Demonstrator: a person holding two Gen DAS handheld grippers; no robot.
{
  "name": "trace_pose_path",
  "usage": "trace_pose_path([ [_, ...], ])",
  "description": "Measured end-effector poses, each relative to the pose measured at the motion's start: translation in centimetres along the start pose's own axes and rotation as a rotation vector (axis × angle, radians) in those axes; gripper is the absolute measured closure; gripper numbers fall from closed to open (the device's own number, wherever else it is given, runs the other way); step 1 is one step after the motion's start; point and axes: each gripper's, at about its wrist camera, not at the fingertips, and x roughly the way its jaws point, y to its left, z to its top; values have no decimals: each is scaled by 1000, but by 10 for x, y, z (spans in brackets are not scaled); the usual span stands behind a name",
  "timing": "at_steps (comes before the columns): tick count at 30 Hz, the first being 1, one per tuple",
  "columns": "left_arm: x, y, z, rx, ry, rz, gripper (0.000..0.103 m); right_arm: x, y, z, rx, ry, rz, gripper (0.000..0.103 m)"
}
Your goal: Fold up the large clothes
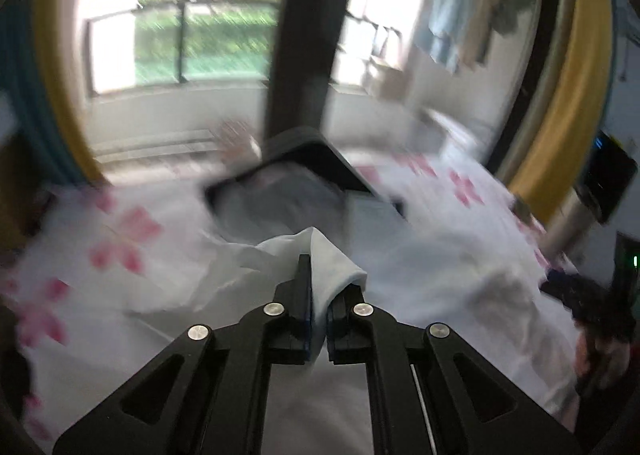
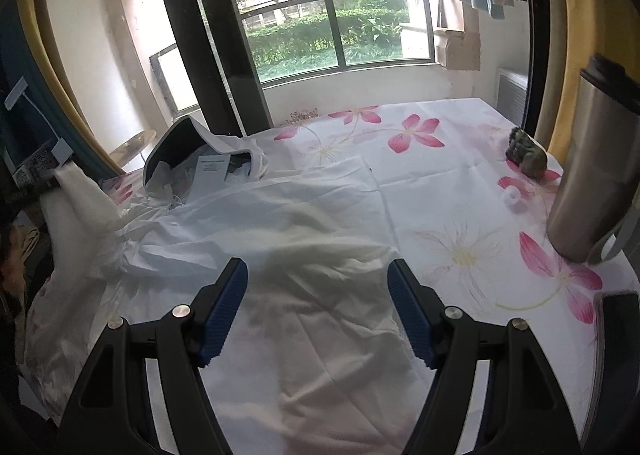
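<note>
My left gripper (image 1: 318,319) pinches a raised fold of the white garment (image 2: 280,239), which lies crumpled and creased across the flowered tablecloth (image 2: 460,175). My right gripper (image 2: 318,311) hovers spread above its rumpled middle, holding nothing.

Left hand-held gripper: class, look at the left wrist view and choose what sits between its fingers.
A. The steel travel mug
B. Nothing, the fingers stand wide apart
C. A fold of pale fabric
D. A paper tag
C: in the left wrist view the left hand-held gripper is shut on a fold of the white garment, which bunches up between its black fingers above the floral tablecloth.
</note>
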Motion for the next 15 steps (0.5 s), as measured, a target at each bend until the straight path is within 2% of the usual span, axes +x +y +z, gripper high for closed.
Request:
trace_pose_path([
  [4, 54, -20, -38, -1, 227, -109, 97, -3, -2, -4, 1, 9, -9, 31],
  [7, 72, -13, -65, -81, 321, -172, 95, -5, 0, -5, -4, 17, -18, 31],
  [9, 70, -8, -73, -106, 335, -185, 92, -5, 2, -4, -11, 22, -23, 31],
  [13, 46, 6, -78, -149, 283, -178, 92, 0, 18, 3, -47, 34, -24, 31],
  [15, 30, 16, -77, -177, 250, -222, 92, 5, 30, 7, -74, 38, -18, 31],
])
